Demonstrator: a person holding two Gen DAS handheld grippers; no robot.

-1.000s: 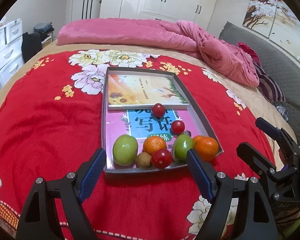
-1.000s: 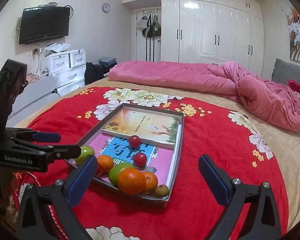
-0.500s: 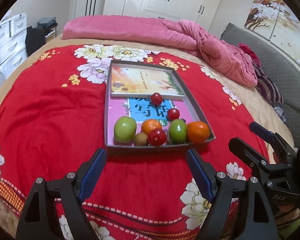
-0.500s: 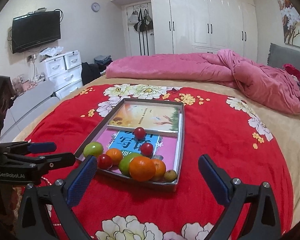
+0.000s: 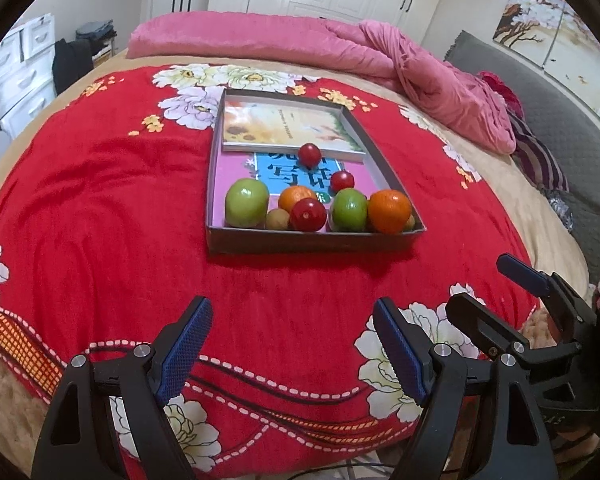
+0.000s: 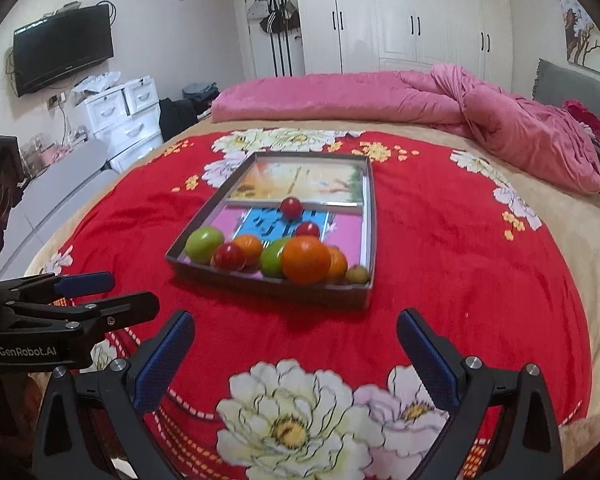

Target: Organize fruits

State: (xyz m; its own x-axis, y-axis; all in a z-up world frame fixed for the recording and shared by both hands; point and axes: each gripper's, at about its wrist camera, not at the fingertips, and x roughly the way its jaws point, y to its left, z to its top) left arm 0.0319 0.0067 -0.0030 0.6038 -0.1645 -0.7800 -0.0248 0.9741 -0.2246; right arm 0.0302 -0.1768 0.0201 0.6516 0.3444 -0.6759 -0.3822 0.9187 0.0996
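1. On the bed, a red blanket (image 5: 100, 216) with flowers carries a shallow grey tray (image 5: 312, 240).
2. Inside the tray, two books lie flat: one (image 5: 284, 128) at the far end, a pink one (image 5: 236, 172) nearer.
3. Fruit crowds the tray's near edge: a green apple (image 5: 247, 203), a small brown fruit (image 5: 277, 219), a red fruit (image 5: 308, 214), a second green apple (image 5: 349, 210) and an orange (image 5: 389, 211).
4. Another orange (image 5: 296, 197) sits behind the red fruit; two more red fruits (image 5: 310, 154) (image 5: 342, 181) rest on the books.
5. The left claw (image 5: 288, 344) is spread wide and empty, above the blanket short of the tray.
6. The right claw (image 6: 294, 340) is likewise wide apart and grasps nothing, near the tray's front wall.
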